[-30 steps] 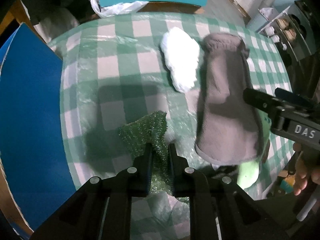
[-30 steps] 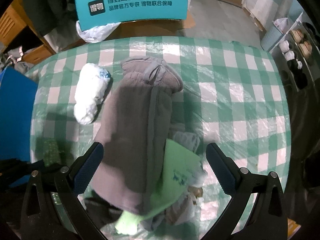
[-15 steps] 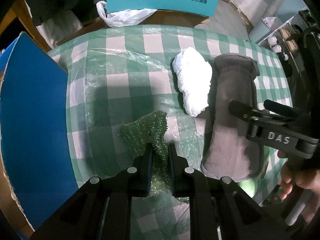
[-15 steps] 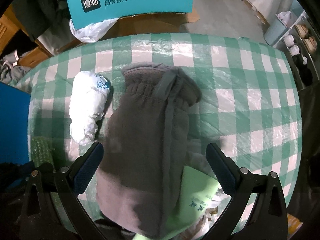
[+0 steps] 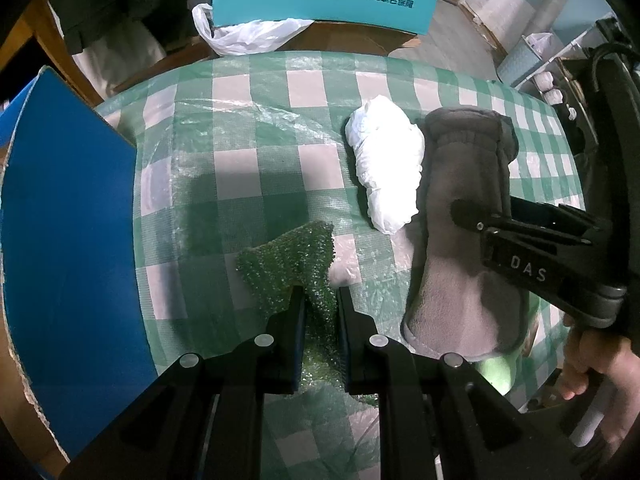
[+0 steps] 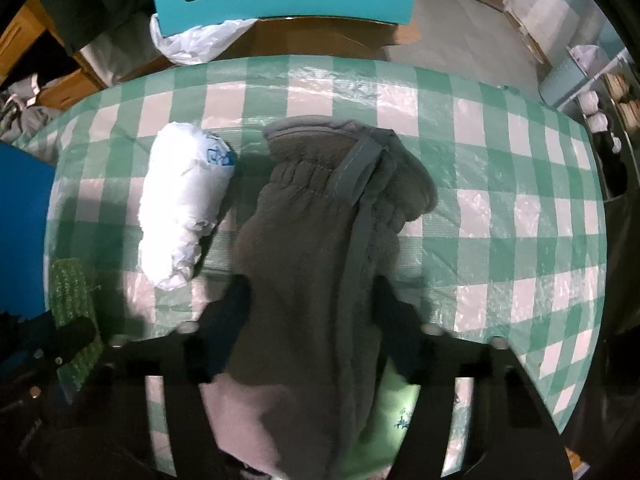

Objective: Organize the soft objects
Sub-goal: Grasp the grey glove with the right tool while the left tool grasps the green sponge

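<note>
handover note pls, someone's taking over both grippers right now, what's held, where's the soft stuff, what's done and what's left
Left hand-held gripper: shut on the green scrubby cloth, just above the checked tablecloth.
Right hand-held gripper: jaws closing around the grey fleece mitt; a firm grip is not confirmed.
White bundle lies loose on the cloth, left of the mitt. A light green item sits partly under the mitt's near end.
Done: green cloth picked up.
Left: secure the mitt, place both held items, then deal with the white bundle and light green item. No destination is evident.
</note>
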A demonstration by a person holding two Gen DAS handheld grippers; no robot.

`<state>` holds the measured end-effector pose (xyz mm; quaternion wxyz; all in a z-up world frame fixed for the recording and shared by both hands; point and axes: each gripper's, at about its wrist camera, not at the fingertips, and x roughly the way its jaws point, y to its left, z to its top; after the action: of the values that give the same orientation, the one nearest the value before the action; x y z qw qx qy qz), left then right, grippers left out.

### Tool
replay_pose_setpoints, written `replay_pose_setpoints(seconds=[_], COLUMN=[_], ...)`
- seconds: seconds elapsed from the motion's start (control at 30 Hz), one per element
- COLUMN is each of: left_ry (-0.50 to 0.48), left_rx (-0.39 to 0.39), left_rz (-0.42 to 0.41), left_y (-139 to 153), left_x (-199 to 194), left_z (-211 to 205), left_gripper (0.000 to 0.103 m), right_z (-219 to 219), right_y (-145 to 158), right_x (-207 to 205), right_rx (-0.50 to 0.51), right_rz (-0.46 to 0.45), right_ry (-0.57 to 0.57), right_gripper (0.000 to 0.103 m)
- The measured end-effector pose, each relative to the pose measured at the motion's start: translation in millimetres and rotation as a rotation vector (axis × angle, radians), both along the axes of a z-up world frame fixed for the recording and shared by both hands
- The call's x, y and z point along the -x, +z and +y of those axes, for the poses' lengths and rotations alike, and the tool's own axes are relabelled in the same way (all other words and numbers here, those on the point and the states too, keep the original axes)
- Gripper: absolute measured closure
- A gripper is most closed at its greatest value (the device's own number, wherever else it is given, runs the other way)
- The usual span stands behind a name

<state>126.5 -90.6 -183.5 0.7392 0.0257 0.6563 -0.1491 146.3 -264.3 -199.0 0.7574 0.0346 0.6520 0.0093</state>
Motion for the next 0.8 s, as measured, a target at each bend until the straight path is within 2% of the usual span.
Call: replay_pose_setpoints(seconds=[0.1,0.2,0.47,0.8], left_ry=[-0.006,-0.016,-0.031,-0.045], left_rx=[0.001,0.0,0.005,0.018], left_rz=[-0.007,-0.021,-0.058,-0.09], left_y=[2,6,22,37], left_x=[1,3,10,19], left_z=[-1,-3,-5,-4], left_gripper=[0.089,0.089,0.089,0.091], right_z=[1,0,-4,-8], right_y=[6,12,32,72], right_x=[1,3,14,30], right_rx=[-0.012,-0.029,-0.11,-0.156], right_rz=[-0.011,-0.014,-0.041,-0.114], right_ry=[0.014,0.012,-0.015,-0.022], right_gripper=[0.072,0.075,0.077,0.077])
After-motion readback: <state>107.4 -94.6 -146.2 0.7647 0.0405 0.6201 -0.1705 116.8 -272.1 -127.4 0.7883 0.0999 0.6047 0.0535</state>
